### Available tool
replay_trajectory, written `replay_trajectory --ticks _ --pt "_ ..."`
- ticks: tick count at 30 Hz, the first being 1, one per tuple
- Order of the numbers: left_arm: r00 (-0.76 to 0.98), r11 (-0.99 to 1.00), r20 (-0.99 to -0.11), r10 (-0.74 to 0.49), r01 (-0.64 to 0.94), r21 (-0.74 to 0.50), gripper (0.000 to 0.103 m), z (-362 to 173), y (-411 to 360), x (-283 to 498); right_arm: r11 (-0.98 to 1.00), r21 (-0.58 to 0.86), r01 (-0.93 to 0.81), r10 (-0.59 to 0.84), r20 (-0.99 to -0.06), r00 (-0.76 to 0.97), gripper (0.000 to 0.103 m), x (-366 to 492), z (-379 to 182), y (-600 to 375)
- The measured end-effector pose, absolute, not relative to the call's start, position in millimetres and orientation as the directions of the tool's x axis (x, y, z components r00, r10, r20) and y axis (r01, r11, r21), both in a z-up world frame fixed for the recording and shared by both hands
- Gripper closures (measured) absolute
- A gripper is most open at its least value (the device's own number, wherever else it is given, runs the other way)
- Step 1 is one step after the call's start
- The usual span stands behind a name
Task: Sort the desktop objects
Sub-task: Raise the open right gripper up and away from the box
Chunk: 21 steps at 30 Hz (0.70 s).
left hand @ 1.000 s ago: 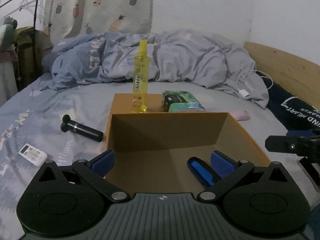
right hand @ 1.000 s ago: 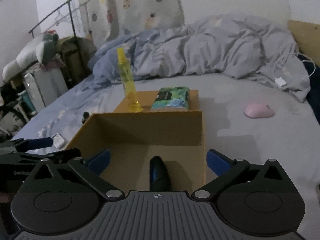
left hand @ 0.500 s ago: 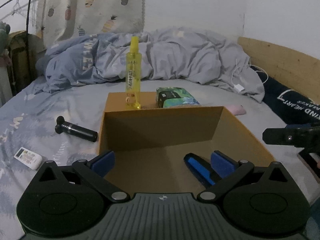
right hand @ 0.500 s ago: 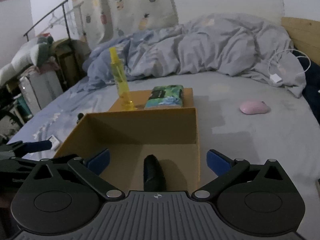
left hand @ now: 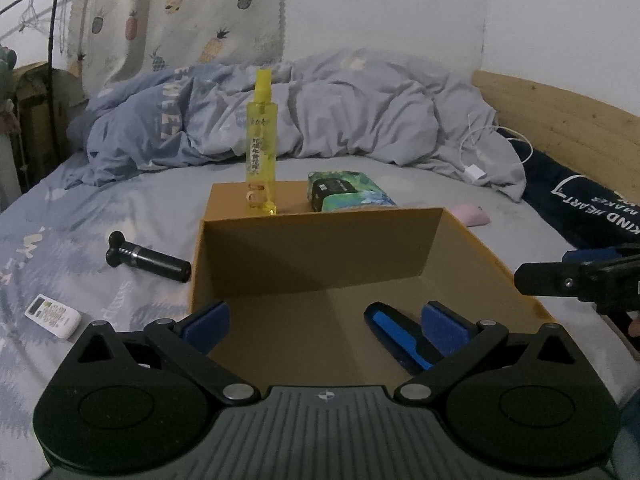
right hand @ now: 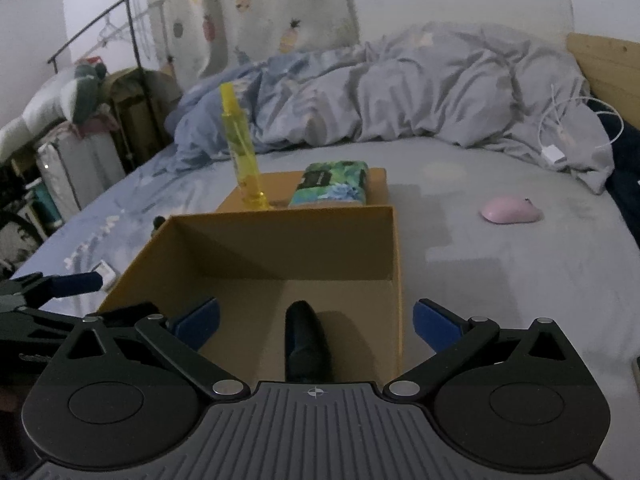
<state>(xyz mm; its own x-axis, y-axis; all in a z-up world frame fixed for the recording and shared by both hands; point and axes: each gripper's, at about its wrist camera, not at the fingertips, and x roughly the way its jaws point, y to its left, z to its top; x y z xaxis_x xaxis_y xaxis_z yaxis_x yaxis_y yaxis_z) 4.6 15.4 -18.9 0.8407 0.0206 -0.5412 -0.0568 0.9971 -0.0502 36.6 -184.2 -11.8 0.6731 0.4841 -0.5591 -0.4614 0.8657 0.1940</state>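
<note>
An open cardboard box (left hand: 320, 240) (right hand: 394, 248) sits on the bed. A blue-and-black object (left hand: 394, 334) (right hand: 306, 344) lies on its floor. Beyond it, on the box's flap, a yellow spray bottle (left hand: 261, 148) (right hand: 242, 156) stands beside a green tissue pack (left hand: 348, 192) (right hand: 332, 186). My left gripper (left hand: 326, 320) is open and empty above the box's near part. My right gripper (right hand: 316, 320) is open and empty, also above the box; it shows at the right in the left wrist view (left hand: 576, 280).
A black cylindrical tool (left hand: 148, 262) and a white remote (left hand: 52, 316) lie on the sheet left of the box. A pink mouse (right hand: 512, 210) lies to the right. A rumpled duvet (left hand: 320, 112) and a white charger cable (right hand: 560, 140) lie behind. A clothes rack (right hand: 100, 80) stands at left.
Both views have shifted slightly as the grippers drifted over the box. Both stay open and nothing on the bed has moved.
</note>
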Motion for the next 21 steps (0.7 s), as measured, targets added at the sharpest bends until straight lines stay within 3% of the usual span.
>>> replay_trajectory --ticks 21 --pt "0.847 0.996 -0.531 0.004 -0.054 -0.077 0.0 -21.0 18.2 5.6 0.866 0.204 -0.457 0.486 -0.562 0.669 0.0 40.4 -14.7 -186.4"
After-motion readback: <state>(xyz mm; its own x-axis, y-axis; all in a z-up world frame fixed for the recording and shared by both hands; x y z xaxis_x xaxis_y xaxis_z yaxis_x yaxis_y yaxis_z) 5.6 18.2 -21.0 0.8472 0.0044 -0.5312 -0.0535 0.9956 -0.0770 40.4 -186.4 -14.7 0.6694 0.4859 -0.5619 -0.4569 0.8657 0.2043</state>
